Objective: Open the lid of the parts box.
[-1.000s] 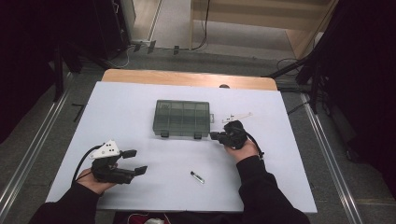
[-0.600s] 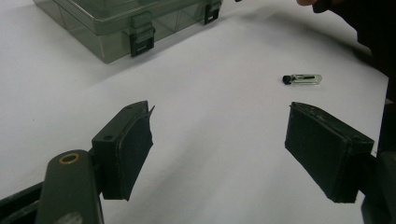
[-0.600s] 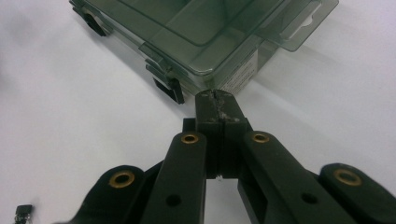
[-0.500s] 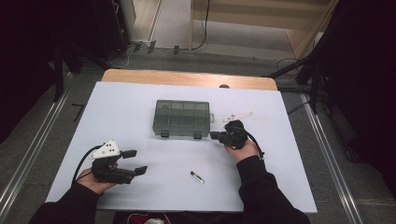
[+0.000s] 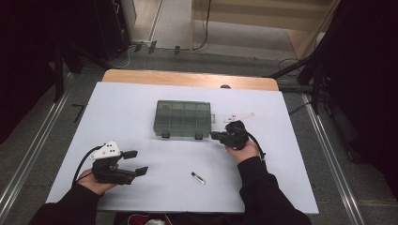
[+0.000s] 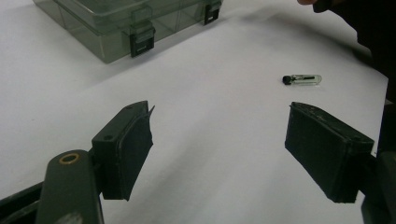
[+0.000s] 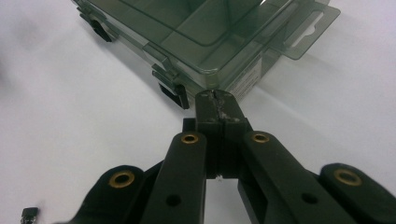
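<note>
A closed box of translucent grey-green plastic [image 5: 182, 118] lies at the middle of the white table top [image 5: 131, 108], two black latches [image 5: 165, 134] on its near side. My right gripper [image 5: 215, 135] is shut and empty, its tip just off the box's front right corner. In the right gripper view the closed jaws [image 7: 215, 95] point at that corner, close to a latch [image 7: 175, 95] of the box [image 7: 201, 28]. My left gripper [image 5: 135, 162] rests open at the near left, nothing between its jaws [image 6: 233, 149]. A small clear vial with a black cap [image 5: 198, 177] lies between the hands; its cap end [image 6: 302, 80] faces left in the left gripper view.
The box [image 6: 116, 18] has a clear hang tab [image 7: 308, 28] on its right end. A bare wooden strip [image 5: 187, 78] runs along the table's far edge. Metal rails [image 5: 28, 154] line the floor on both sides. Cables lie on the floor beyond the table.
</note>
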`<state>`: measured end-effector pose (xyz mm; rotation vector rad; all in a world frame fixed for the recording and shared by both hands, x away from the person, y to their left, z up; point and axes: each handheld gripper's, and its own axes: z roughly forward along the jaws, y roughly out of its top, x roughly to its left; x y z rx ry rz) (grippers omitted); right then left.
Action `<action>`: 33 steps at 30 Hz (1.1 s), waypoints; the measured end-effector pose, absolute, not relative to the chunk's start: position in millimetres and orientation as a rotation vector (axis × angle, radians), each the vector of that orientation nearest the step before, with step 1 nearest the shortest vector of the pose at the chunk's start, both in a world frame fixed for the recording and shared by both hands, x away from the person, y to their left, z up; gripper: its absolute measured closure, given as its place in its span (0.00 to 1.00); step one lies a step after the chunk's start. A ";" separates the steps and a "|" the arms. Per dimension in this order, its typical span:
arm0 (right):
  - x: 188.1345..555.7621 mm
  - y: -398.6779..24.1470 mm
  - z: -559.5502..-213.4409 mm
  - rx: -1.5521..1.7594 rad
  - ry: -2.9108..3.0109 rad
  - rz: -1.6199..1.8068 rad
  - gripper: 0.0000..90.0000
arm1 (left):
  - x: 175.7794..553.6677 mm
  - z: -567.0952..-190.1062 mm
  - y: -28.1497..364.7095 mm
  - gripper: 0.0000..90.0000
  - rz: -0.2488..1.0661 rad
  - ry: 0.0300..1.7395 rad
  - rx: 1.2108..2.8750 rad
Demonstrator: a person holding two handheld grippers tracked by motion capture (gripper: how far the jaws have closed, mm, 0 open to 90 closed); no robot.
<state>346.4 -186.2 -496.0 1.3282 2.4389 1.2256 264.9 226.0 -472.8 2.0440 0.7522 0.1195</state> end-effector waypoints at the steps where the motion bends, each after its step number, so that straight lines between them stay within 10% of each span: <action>1: 346.2 -186.5 -495.4 1.322 2.434 1.236 1.00 | 264.9 -472.8 225.9 0.25 0.119 0.752 2.043; 33: 351.2 -185.4 -478.7 1.300 2.394 1.320 1.00 | 281.6 -477.8 233.6 0.25 0.167 0.806 2.028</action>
